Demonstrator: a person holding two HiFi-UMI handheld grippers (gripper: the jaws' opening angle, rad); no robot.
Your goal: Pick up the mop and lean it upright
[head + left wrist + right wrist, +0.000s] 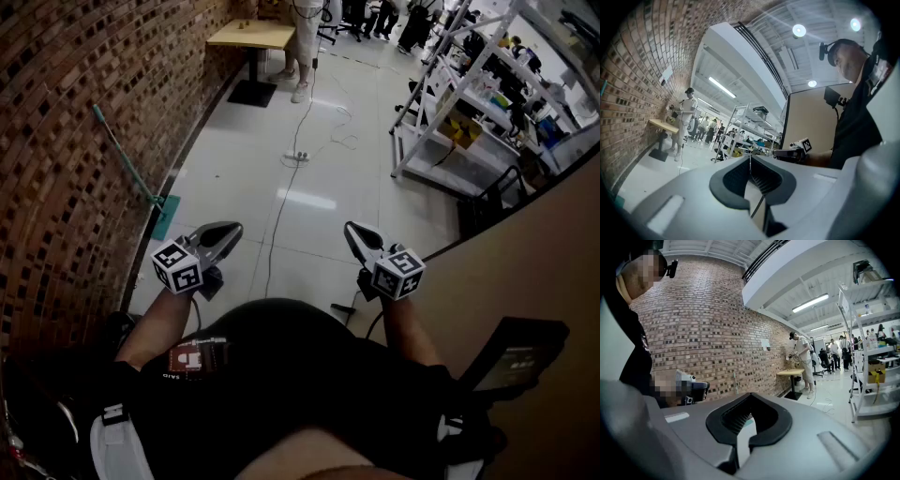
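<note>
mop (pixel 127 159): it's leaning on the brick wall (pixel 56 141) off to the person's left. The thin teal handle is tilted, with the top end up against the bricks.

mop head (pixel 164 214): teal, down on the floor (pixel 309 187) right at the foot of the wall.

left gripper (pixel 225 234): jaws pressed together with nothing in them. It's held out about level in front of the person, and the mop is further ahead along the wall, not touching it. Its own camera shows the two dark pads meeting at the tips (pixel 750 159) and only room behind them.

right gripper (pixel 356 236): same deal, clamped closed and empty, tipped slightly down. It's well apart from the mop, on the far side of the left one. In its own view (pixel 747 399) the pads meet at the tip, and the mop handle (pixel 735 380) shows as a skinny stick against the bricks.

person: black top, a claw in each hand, standing close to the wall.

cable (pixel 298 157): runs across the pale floor to a power strip, out past the grippers.

wooden table (pixel 253 36): far end of the wall, with somebody in light clothes (pixel 305 37) standing at it.

metal shelving (pixel 450 103): white racks along the right side, loaded with stuff.

tan partition (pixel 525 262): near right, beside the person.
</note>
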